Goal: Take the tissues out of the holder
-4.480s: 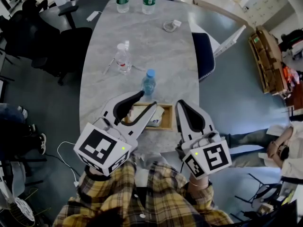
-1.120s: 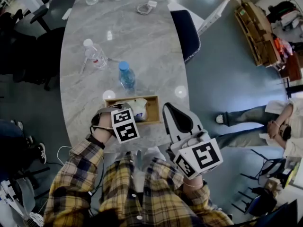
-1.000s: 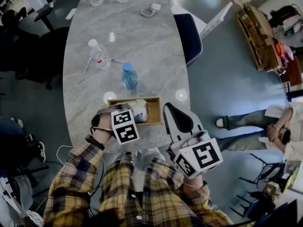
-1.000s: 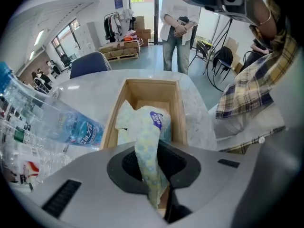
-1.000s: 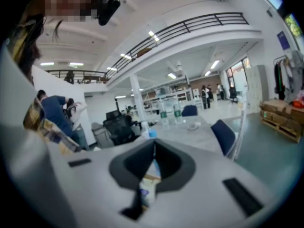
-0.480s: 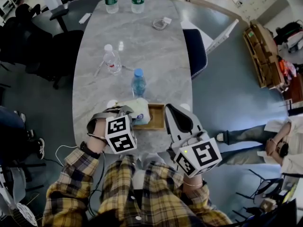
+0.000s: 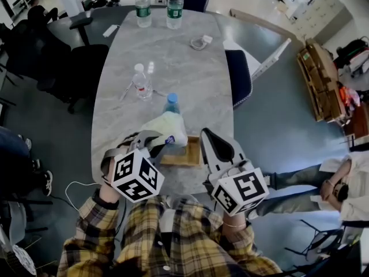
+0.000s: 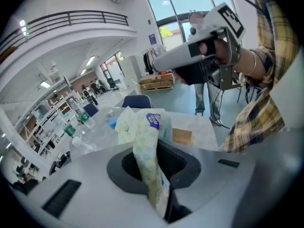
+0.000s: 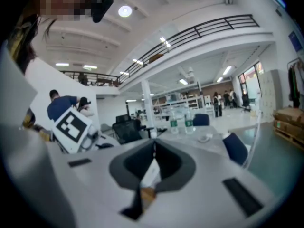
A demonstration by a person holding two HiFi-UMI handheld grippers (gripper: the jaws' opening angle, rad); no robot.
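Note:
My left gripper (image 7: 157, 142) is shut on a pale yellow tissue pack (image 7: 166, 128) with a blue label, holding it above the left end of the wooden holder (image 7: 189, 153). In the left gripper view the tissue pack (image 8: 145, 151) stands squeezed between the jaws, with the wooden holder (image 8: 183, 136) on the table behind it. My right gripper (image 7: 208, 138) hovers just right of the holder, shut with nothing held. In the right gripper view its jaws meet in a thin line (image 9: 154, 148).
On the grey marble table (image 7: 190, 79) a blue-capped bottle (image 7: 171, 101) stands just beyond the holder, with a clear bottle (image 7: 142, 81) farther left. Two bottles (image 7: 158, 6) and a coiled cable (image 7: 200, 41) are at the far end. Chairs (image 7: 239, 74) flank the table; a person (image 7: 340, 183) sits at right.
The tissue pack lay in the holder with my left gripper on it; now it is lifted above the holder. My right gripper has stayed in place.

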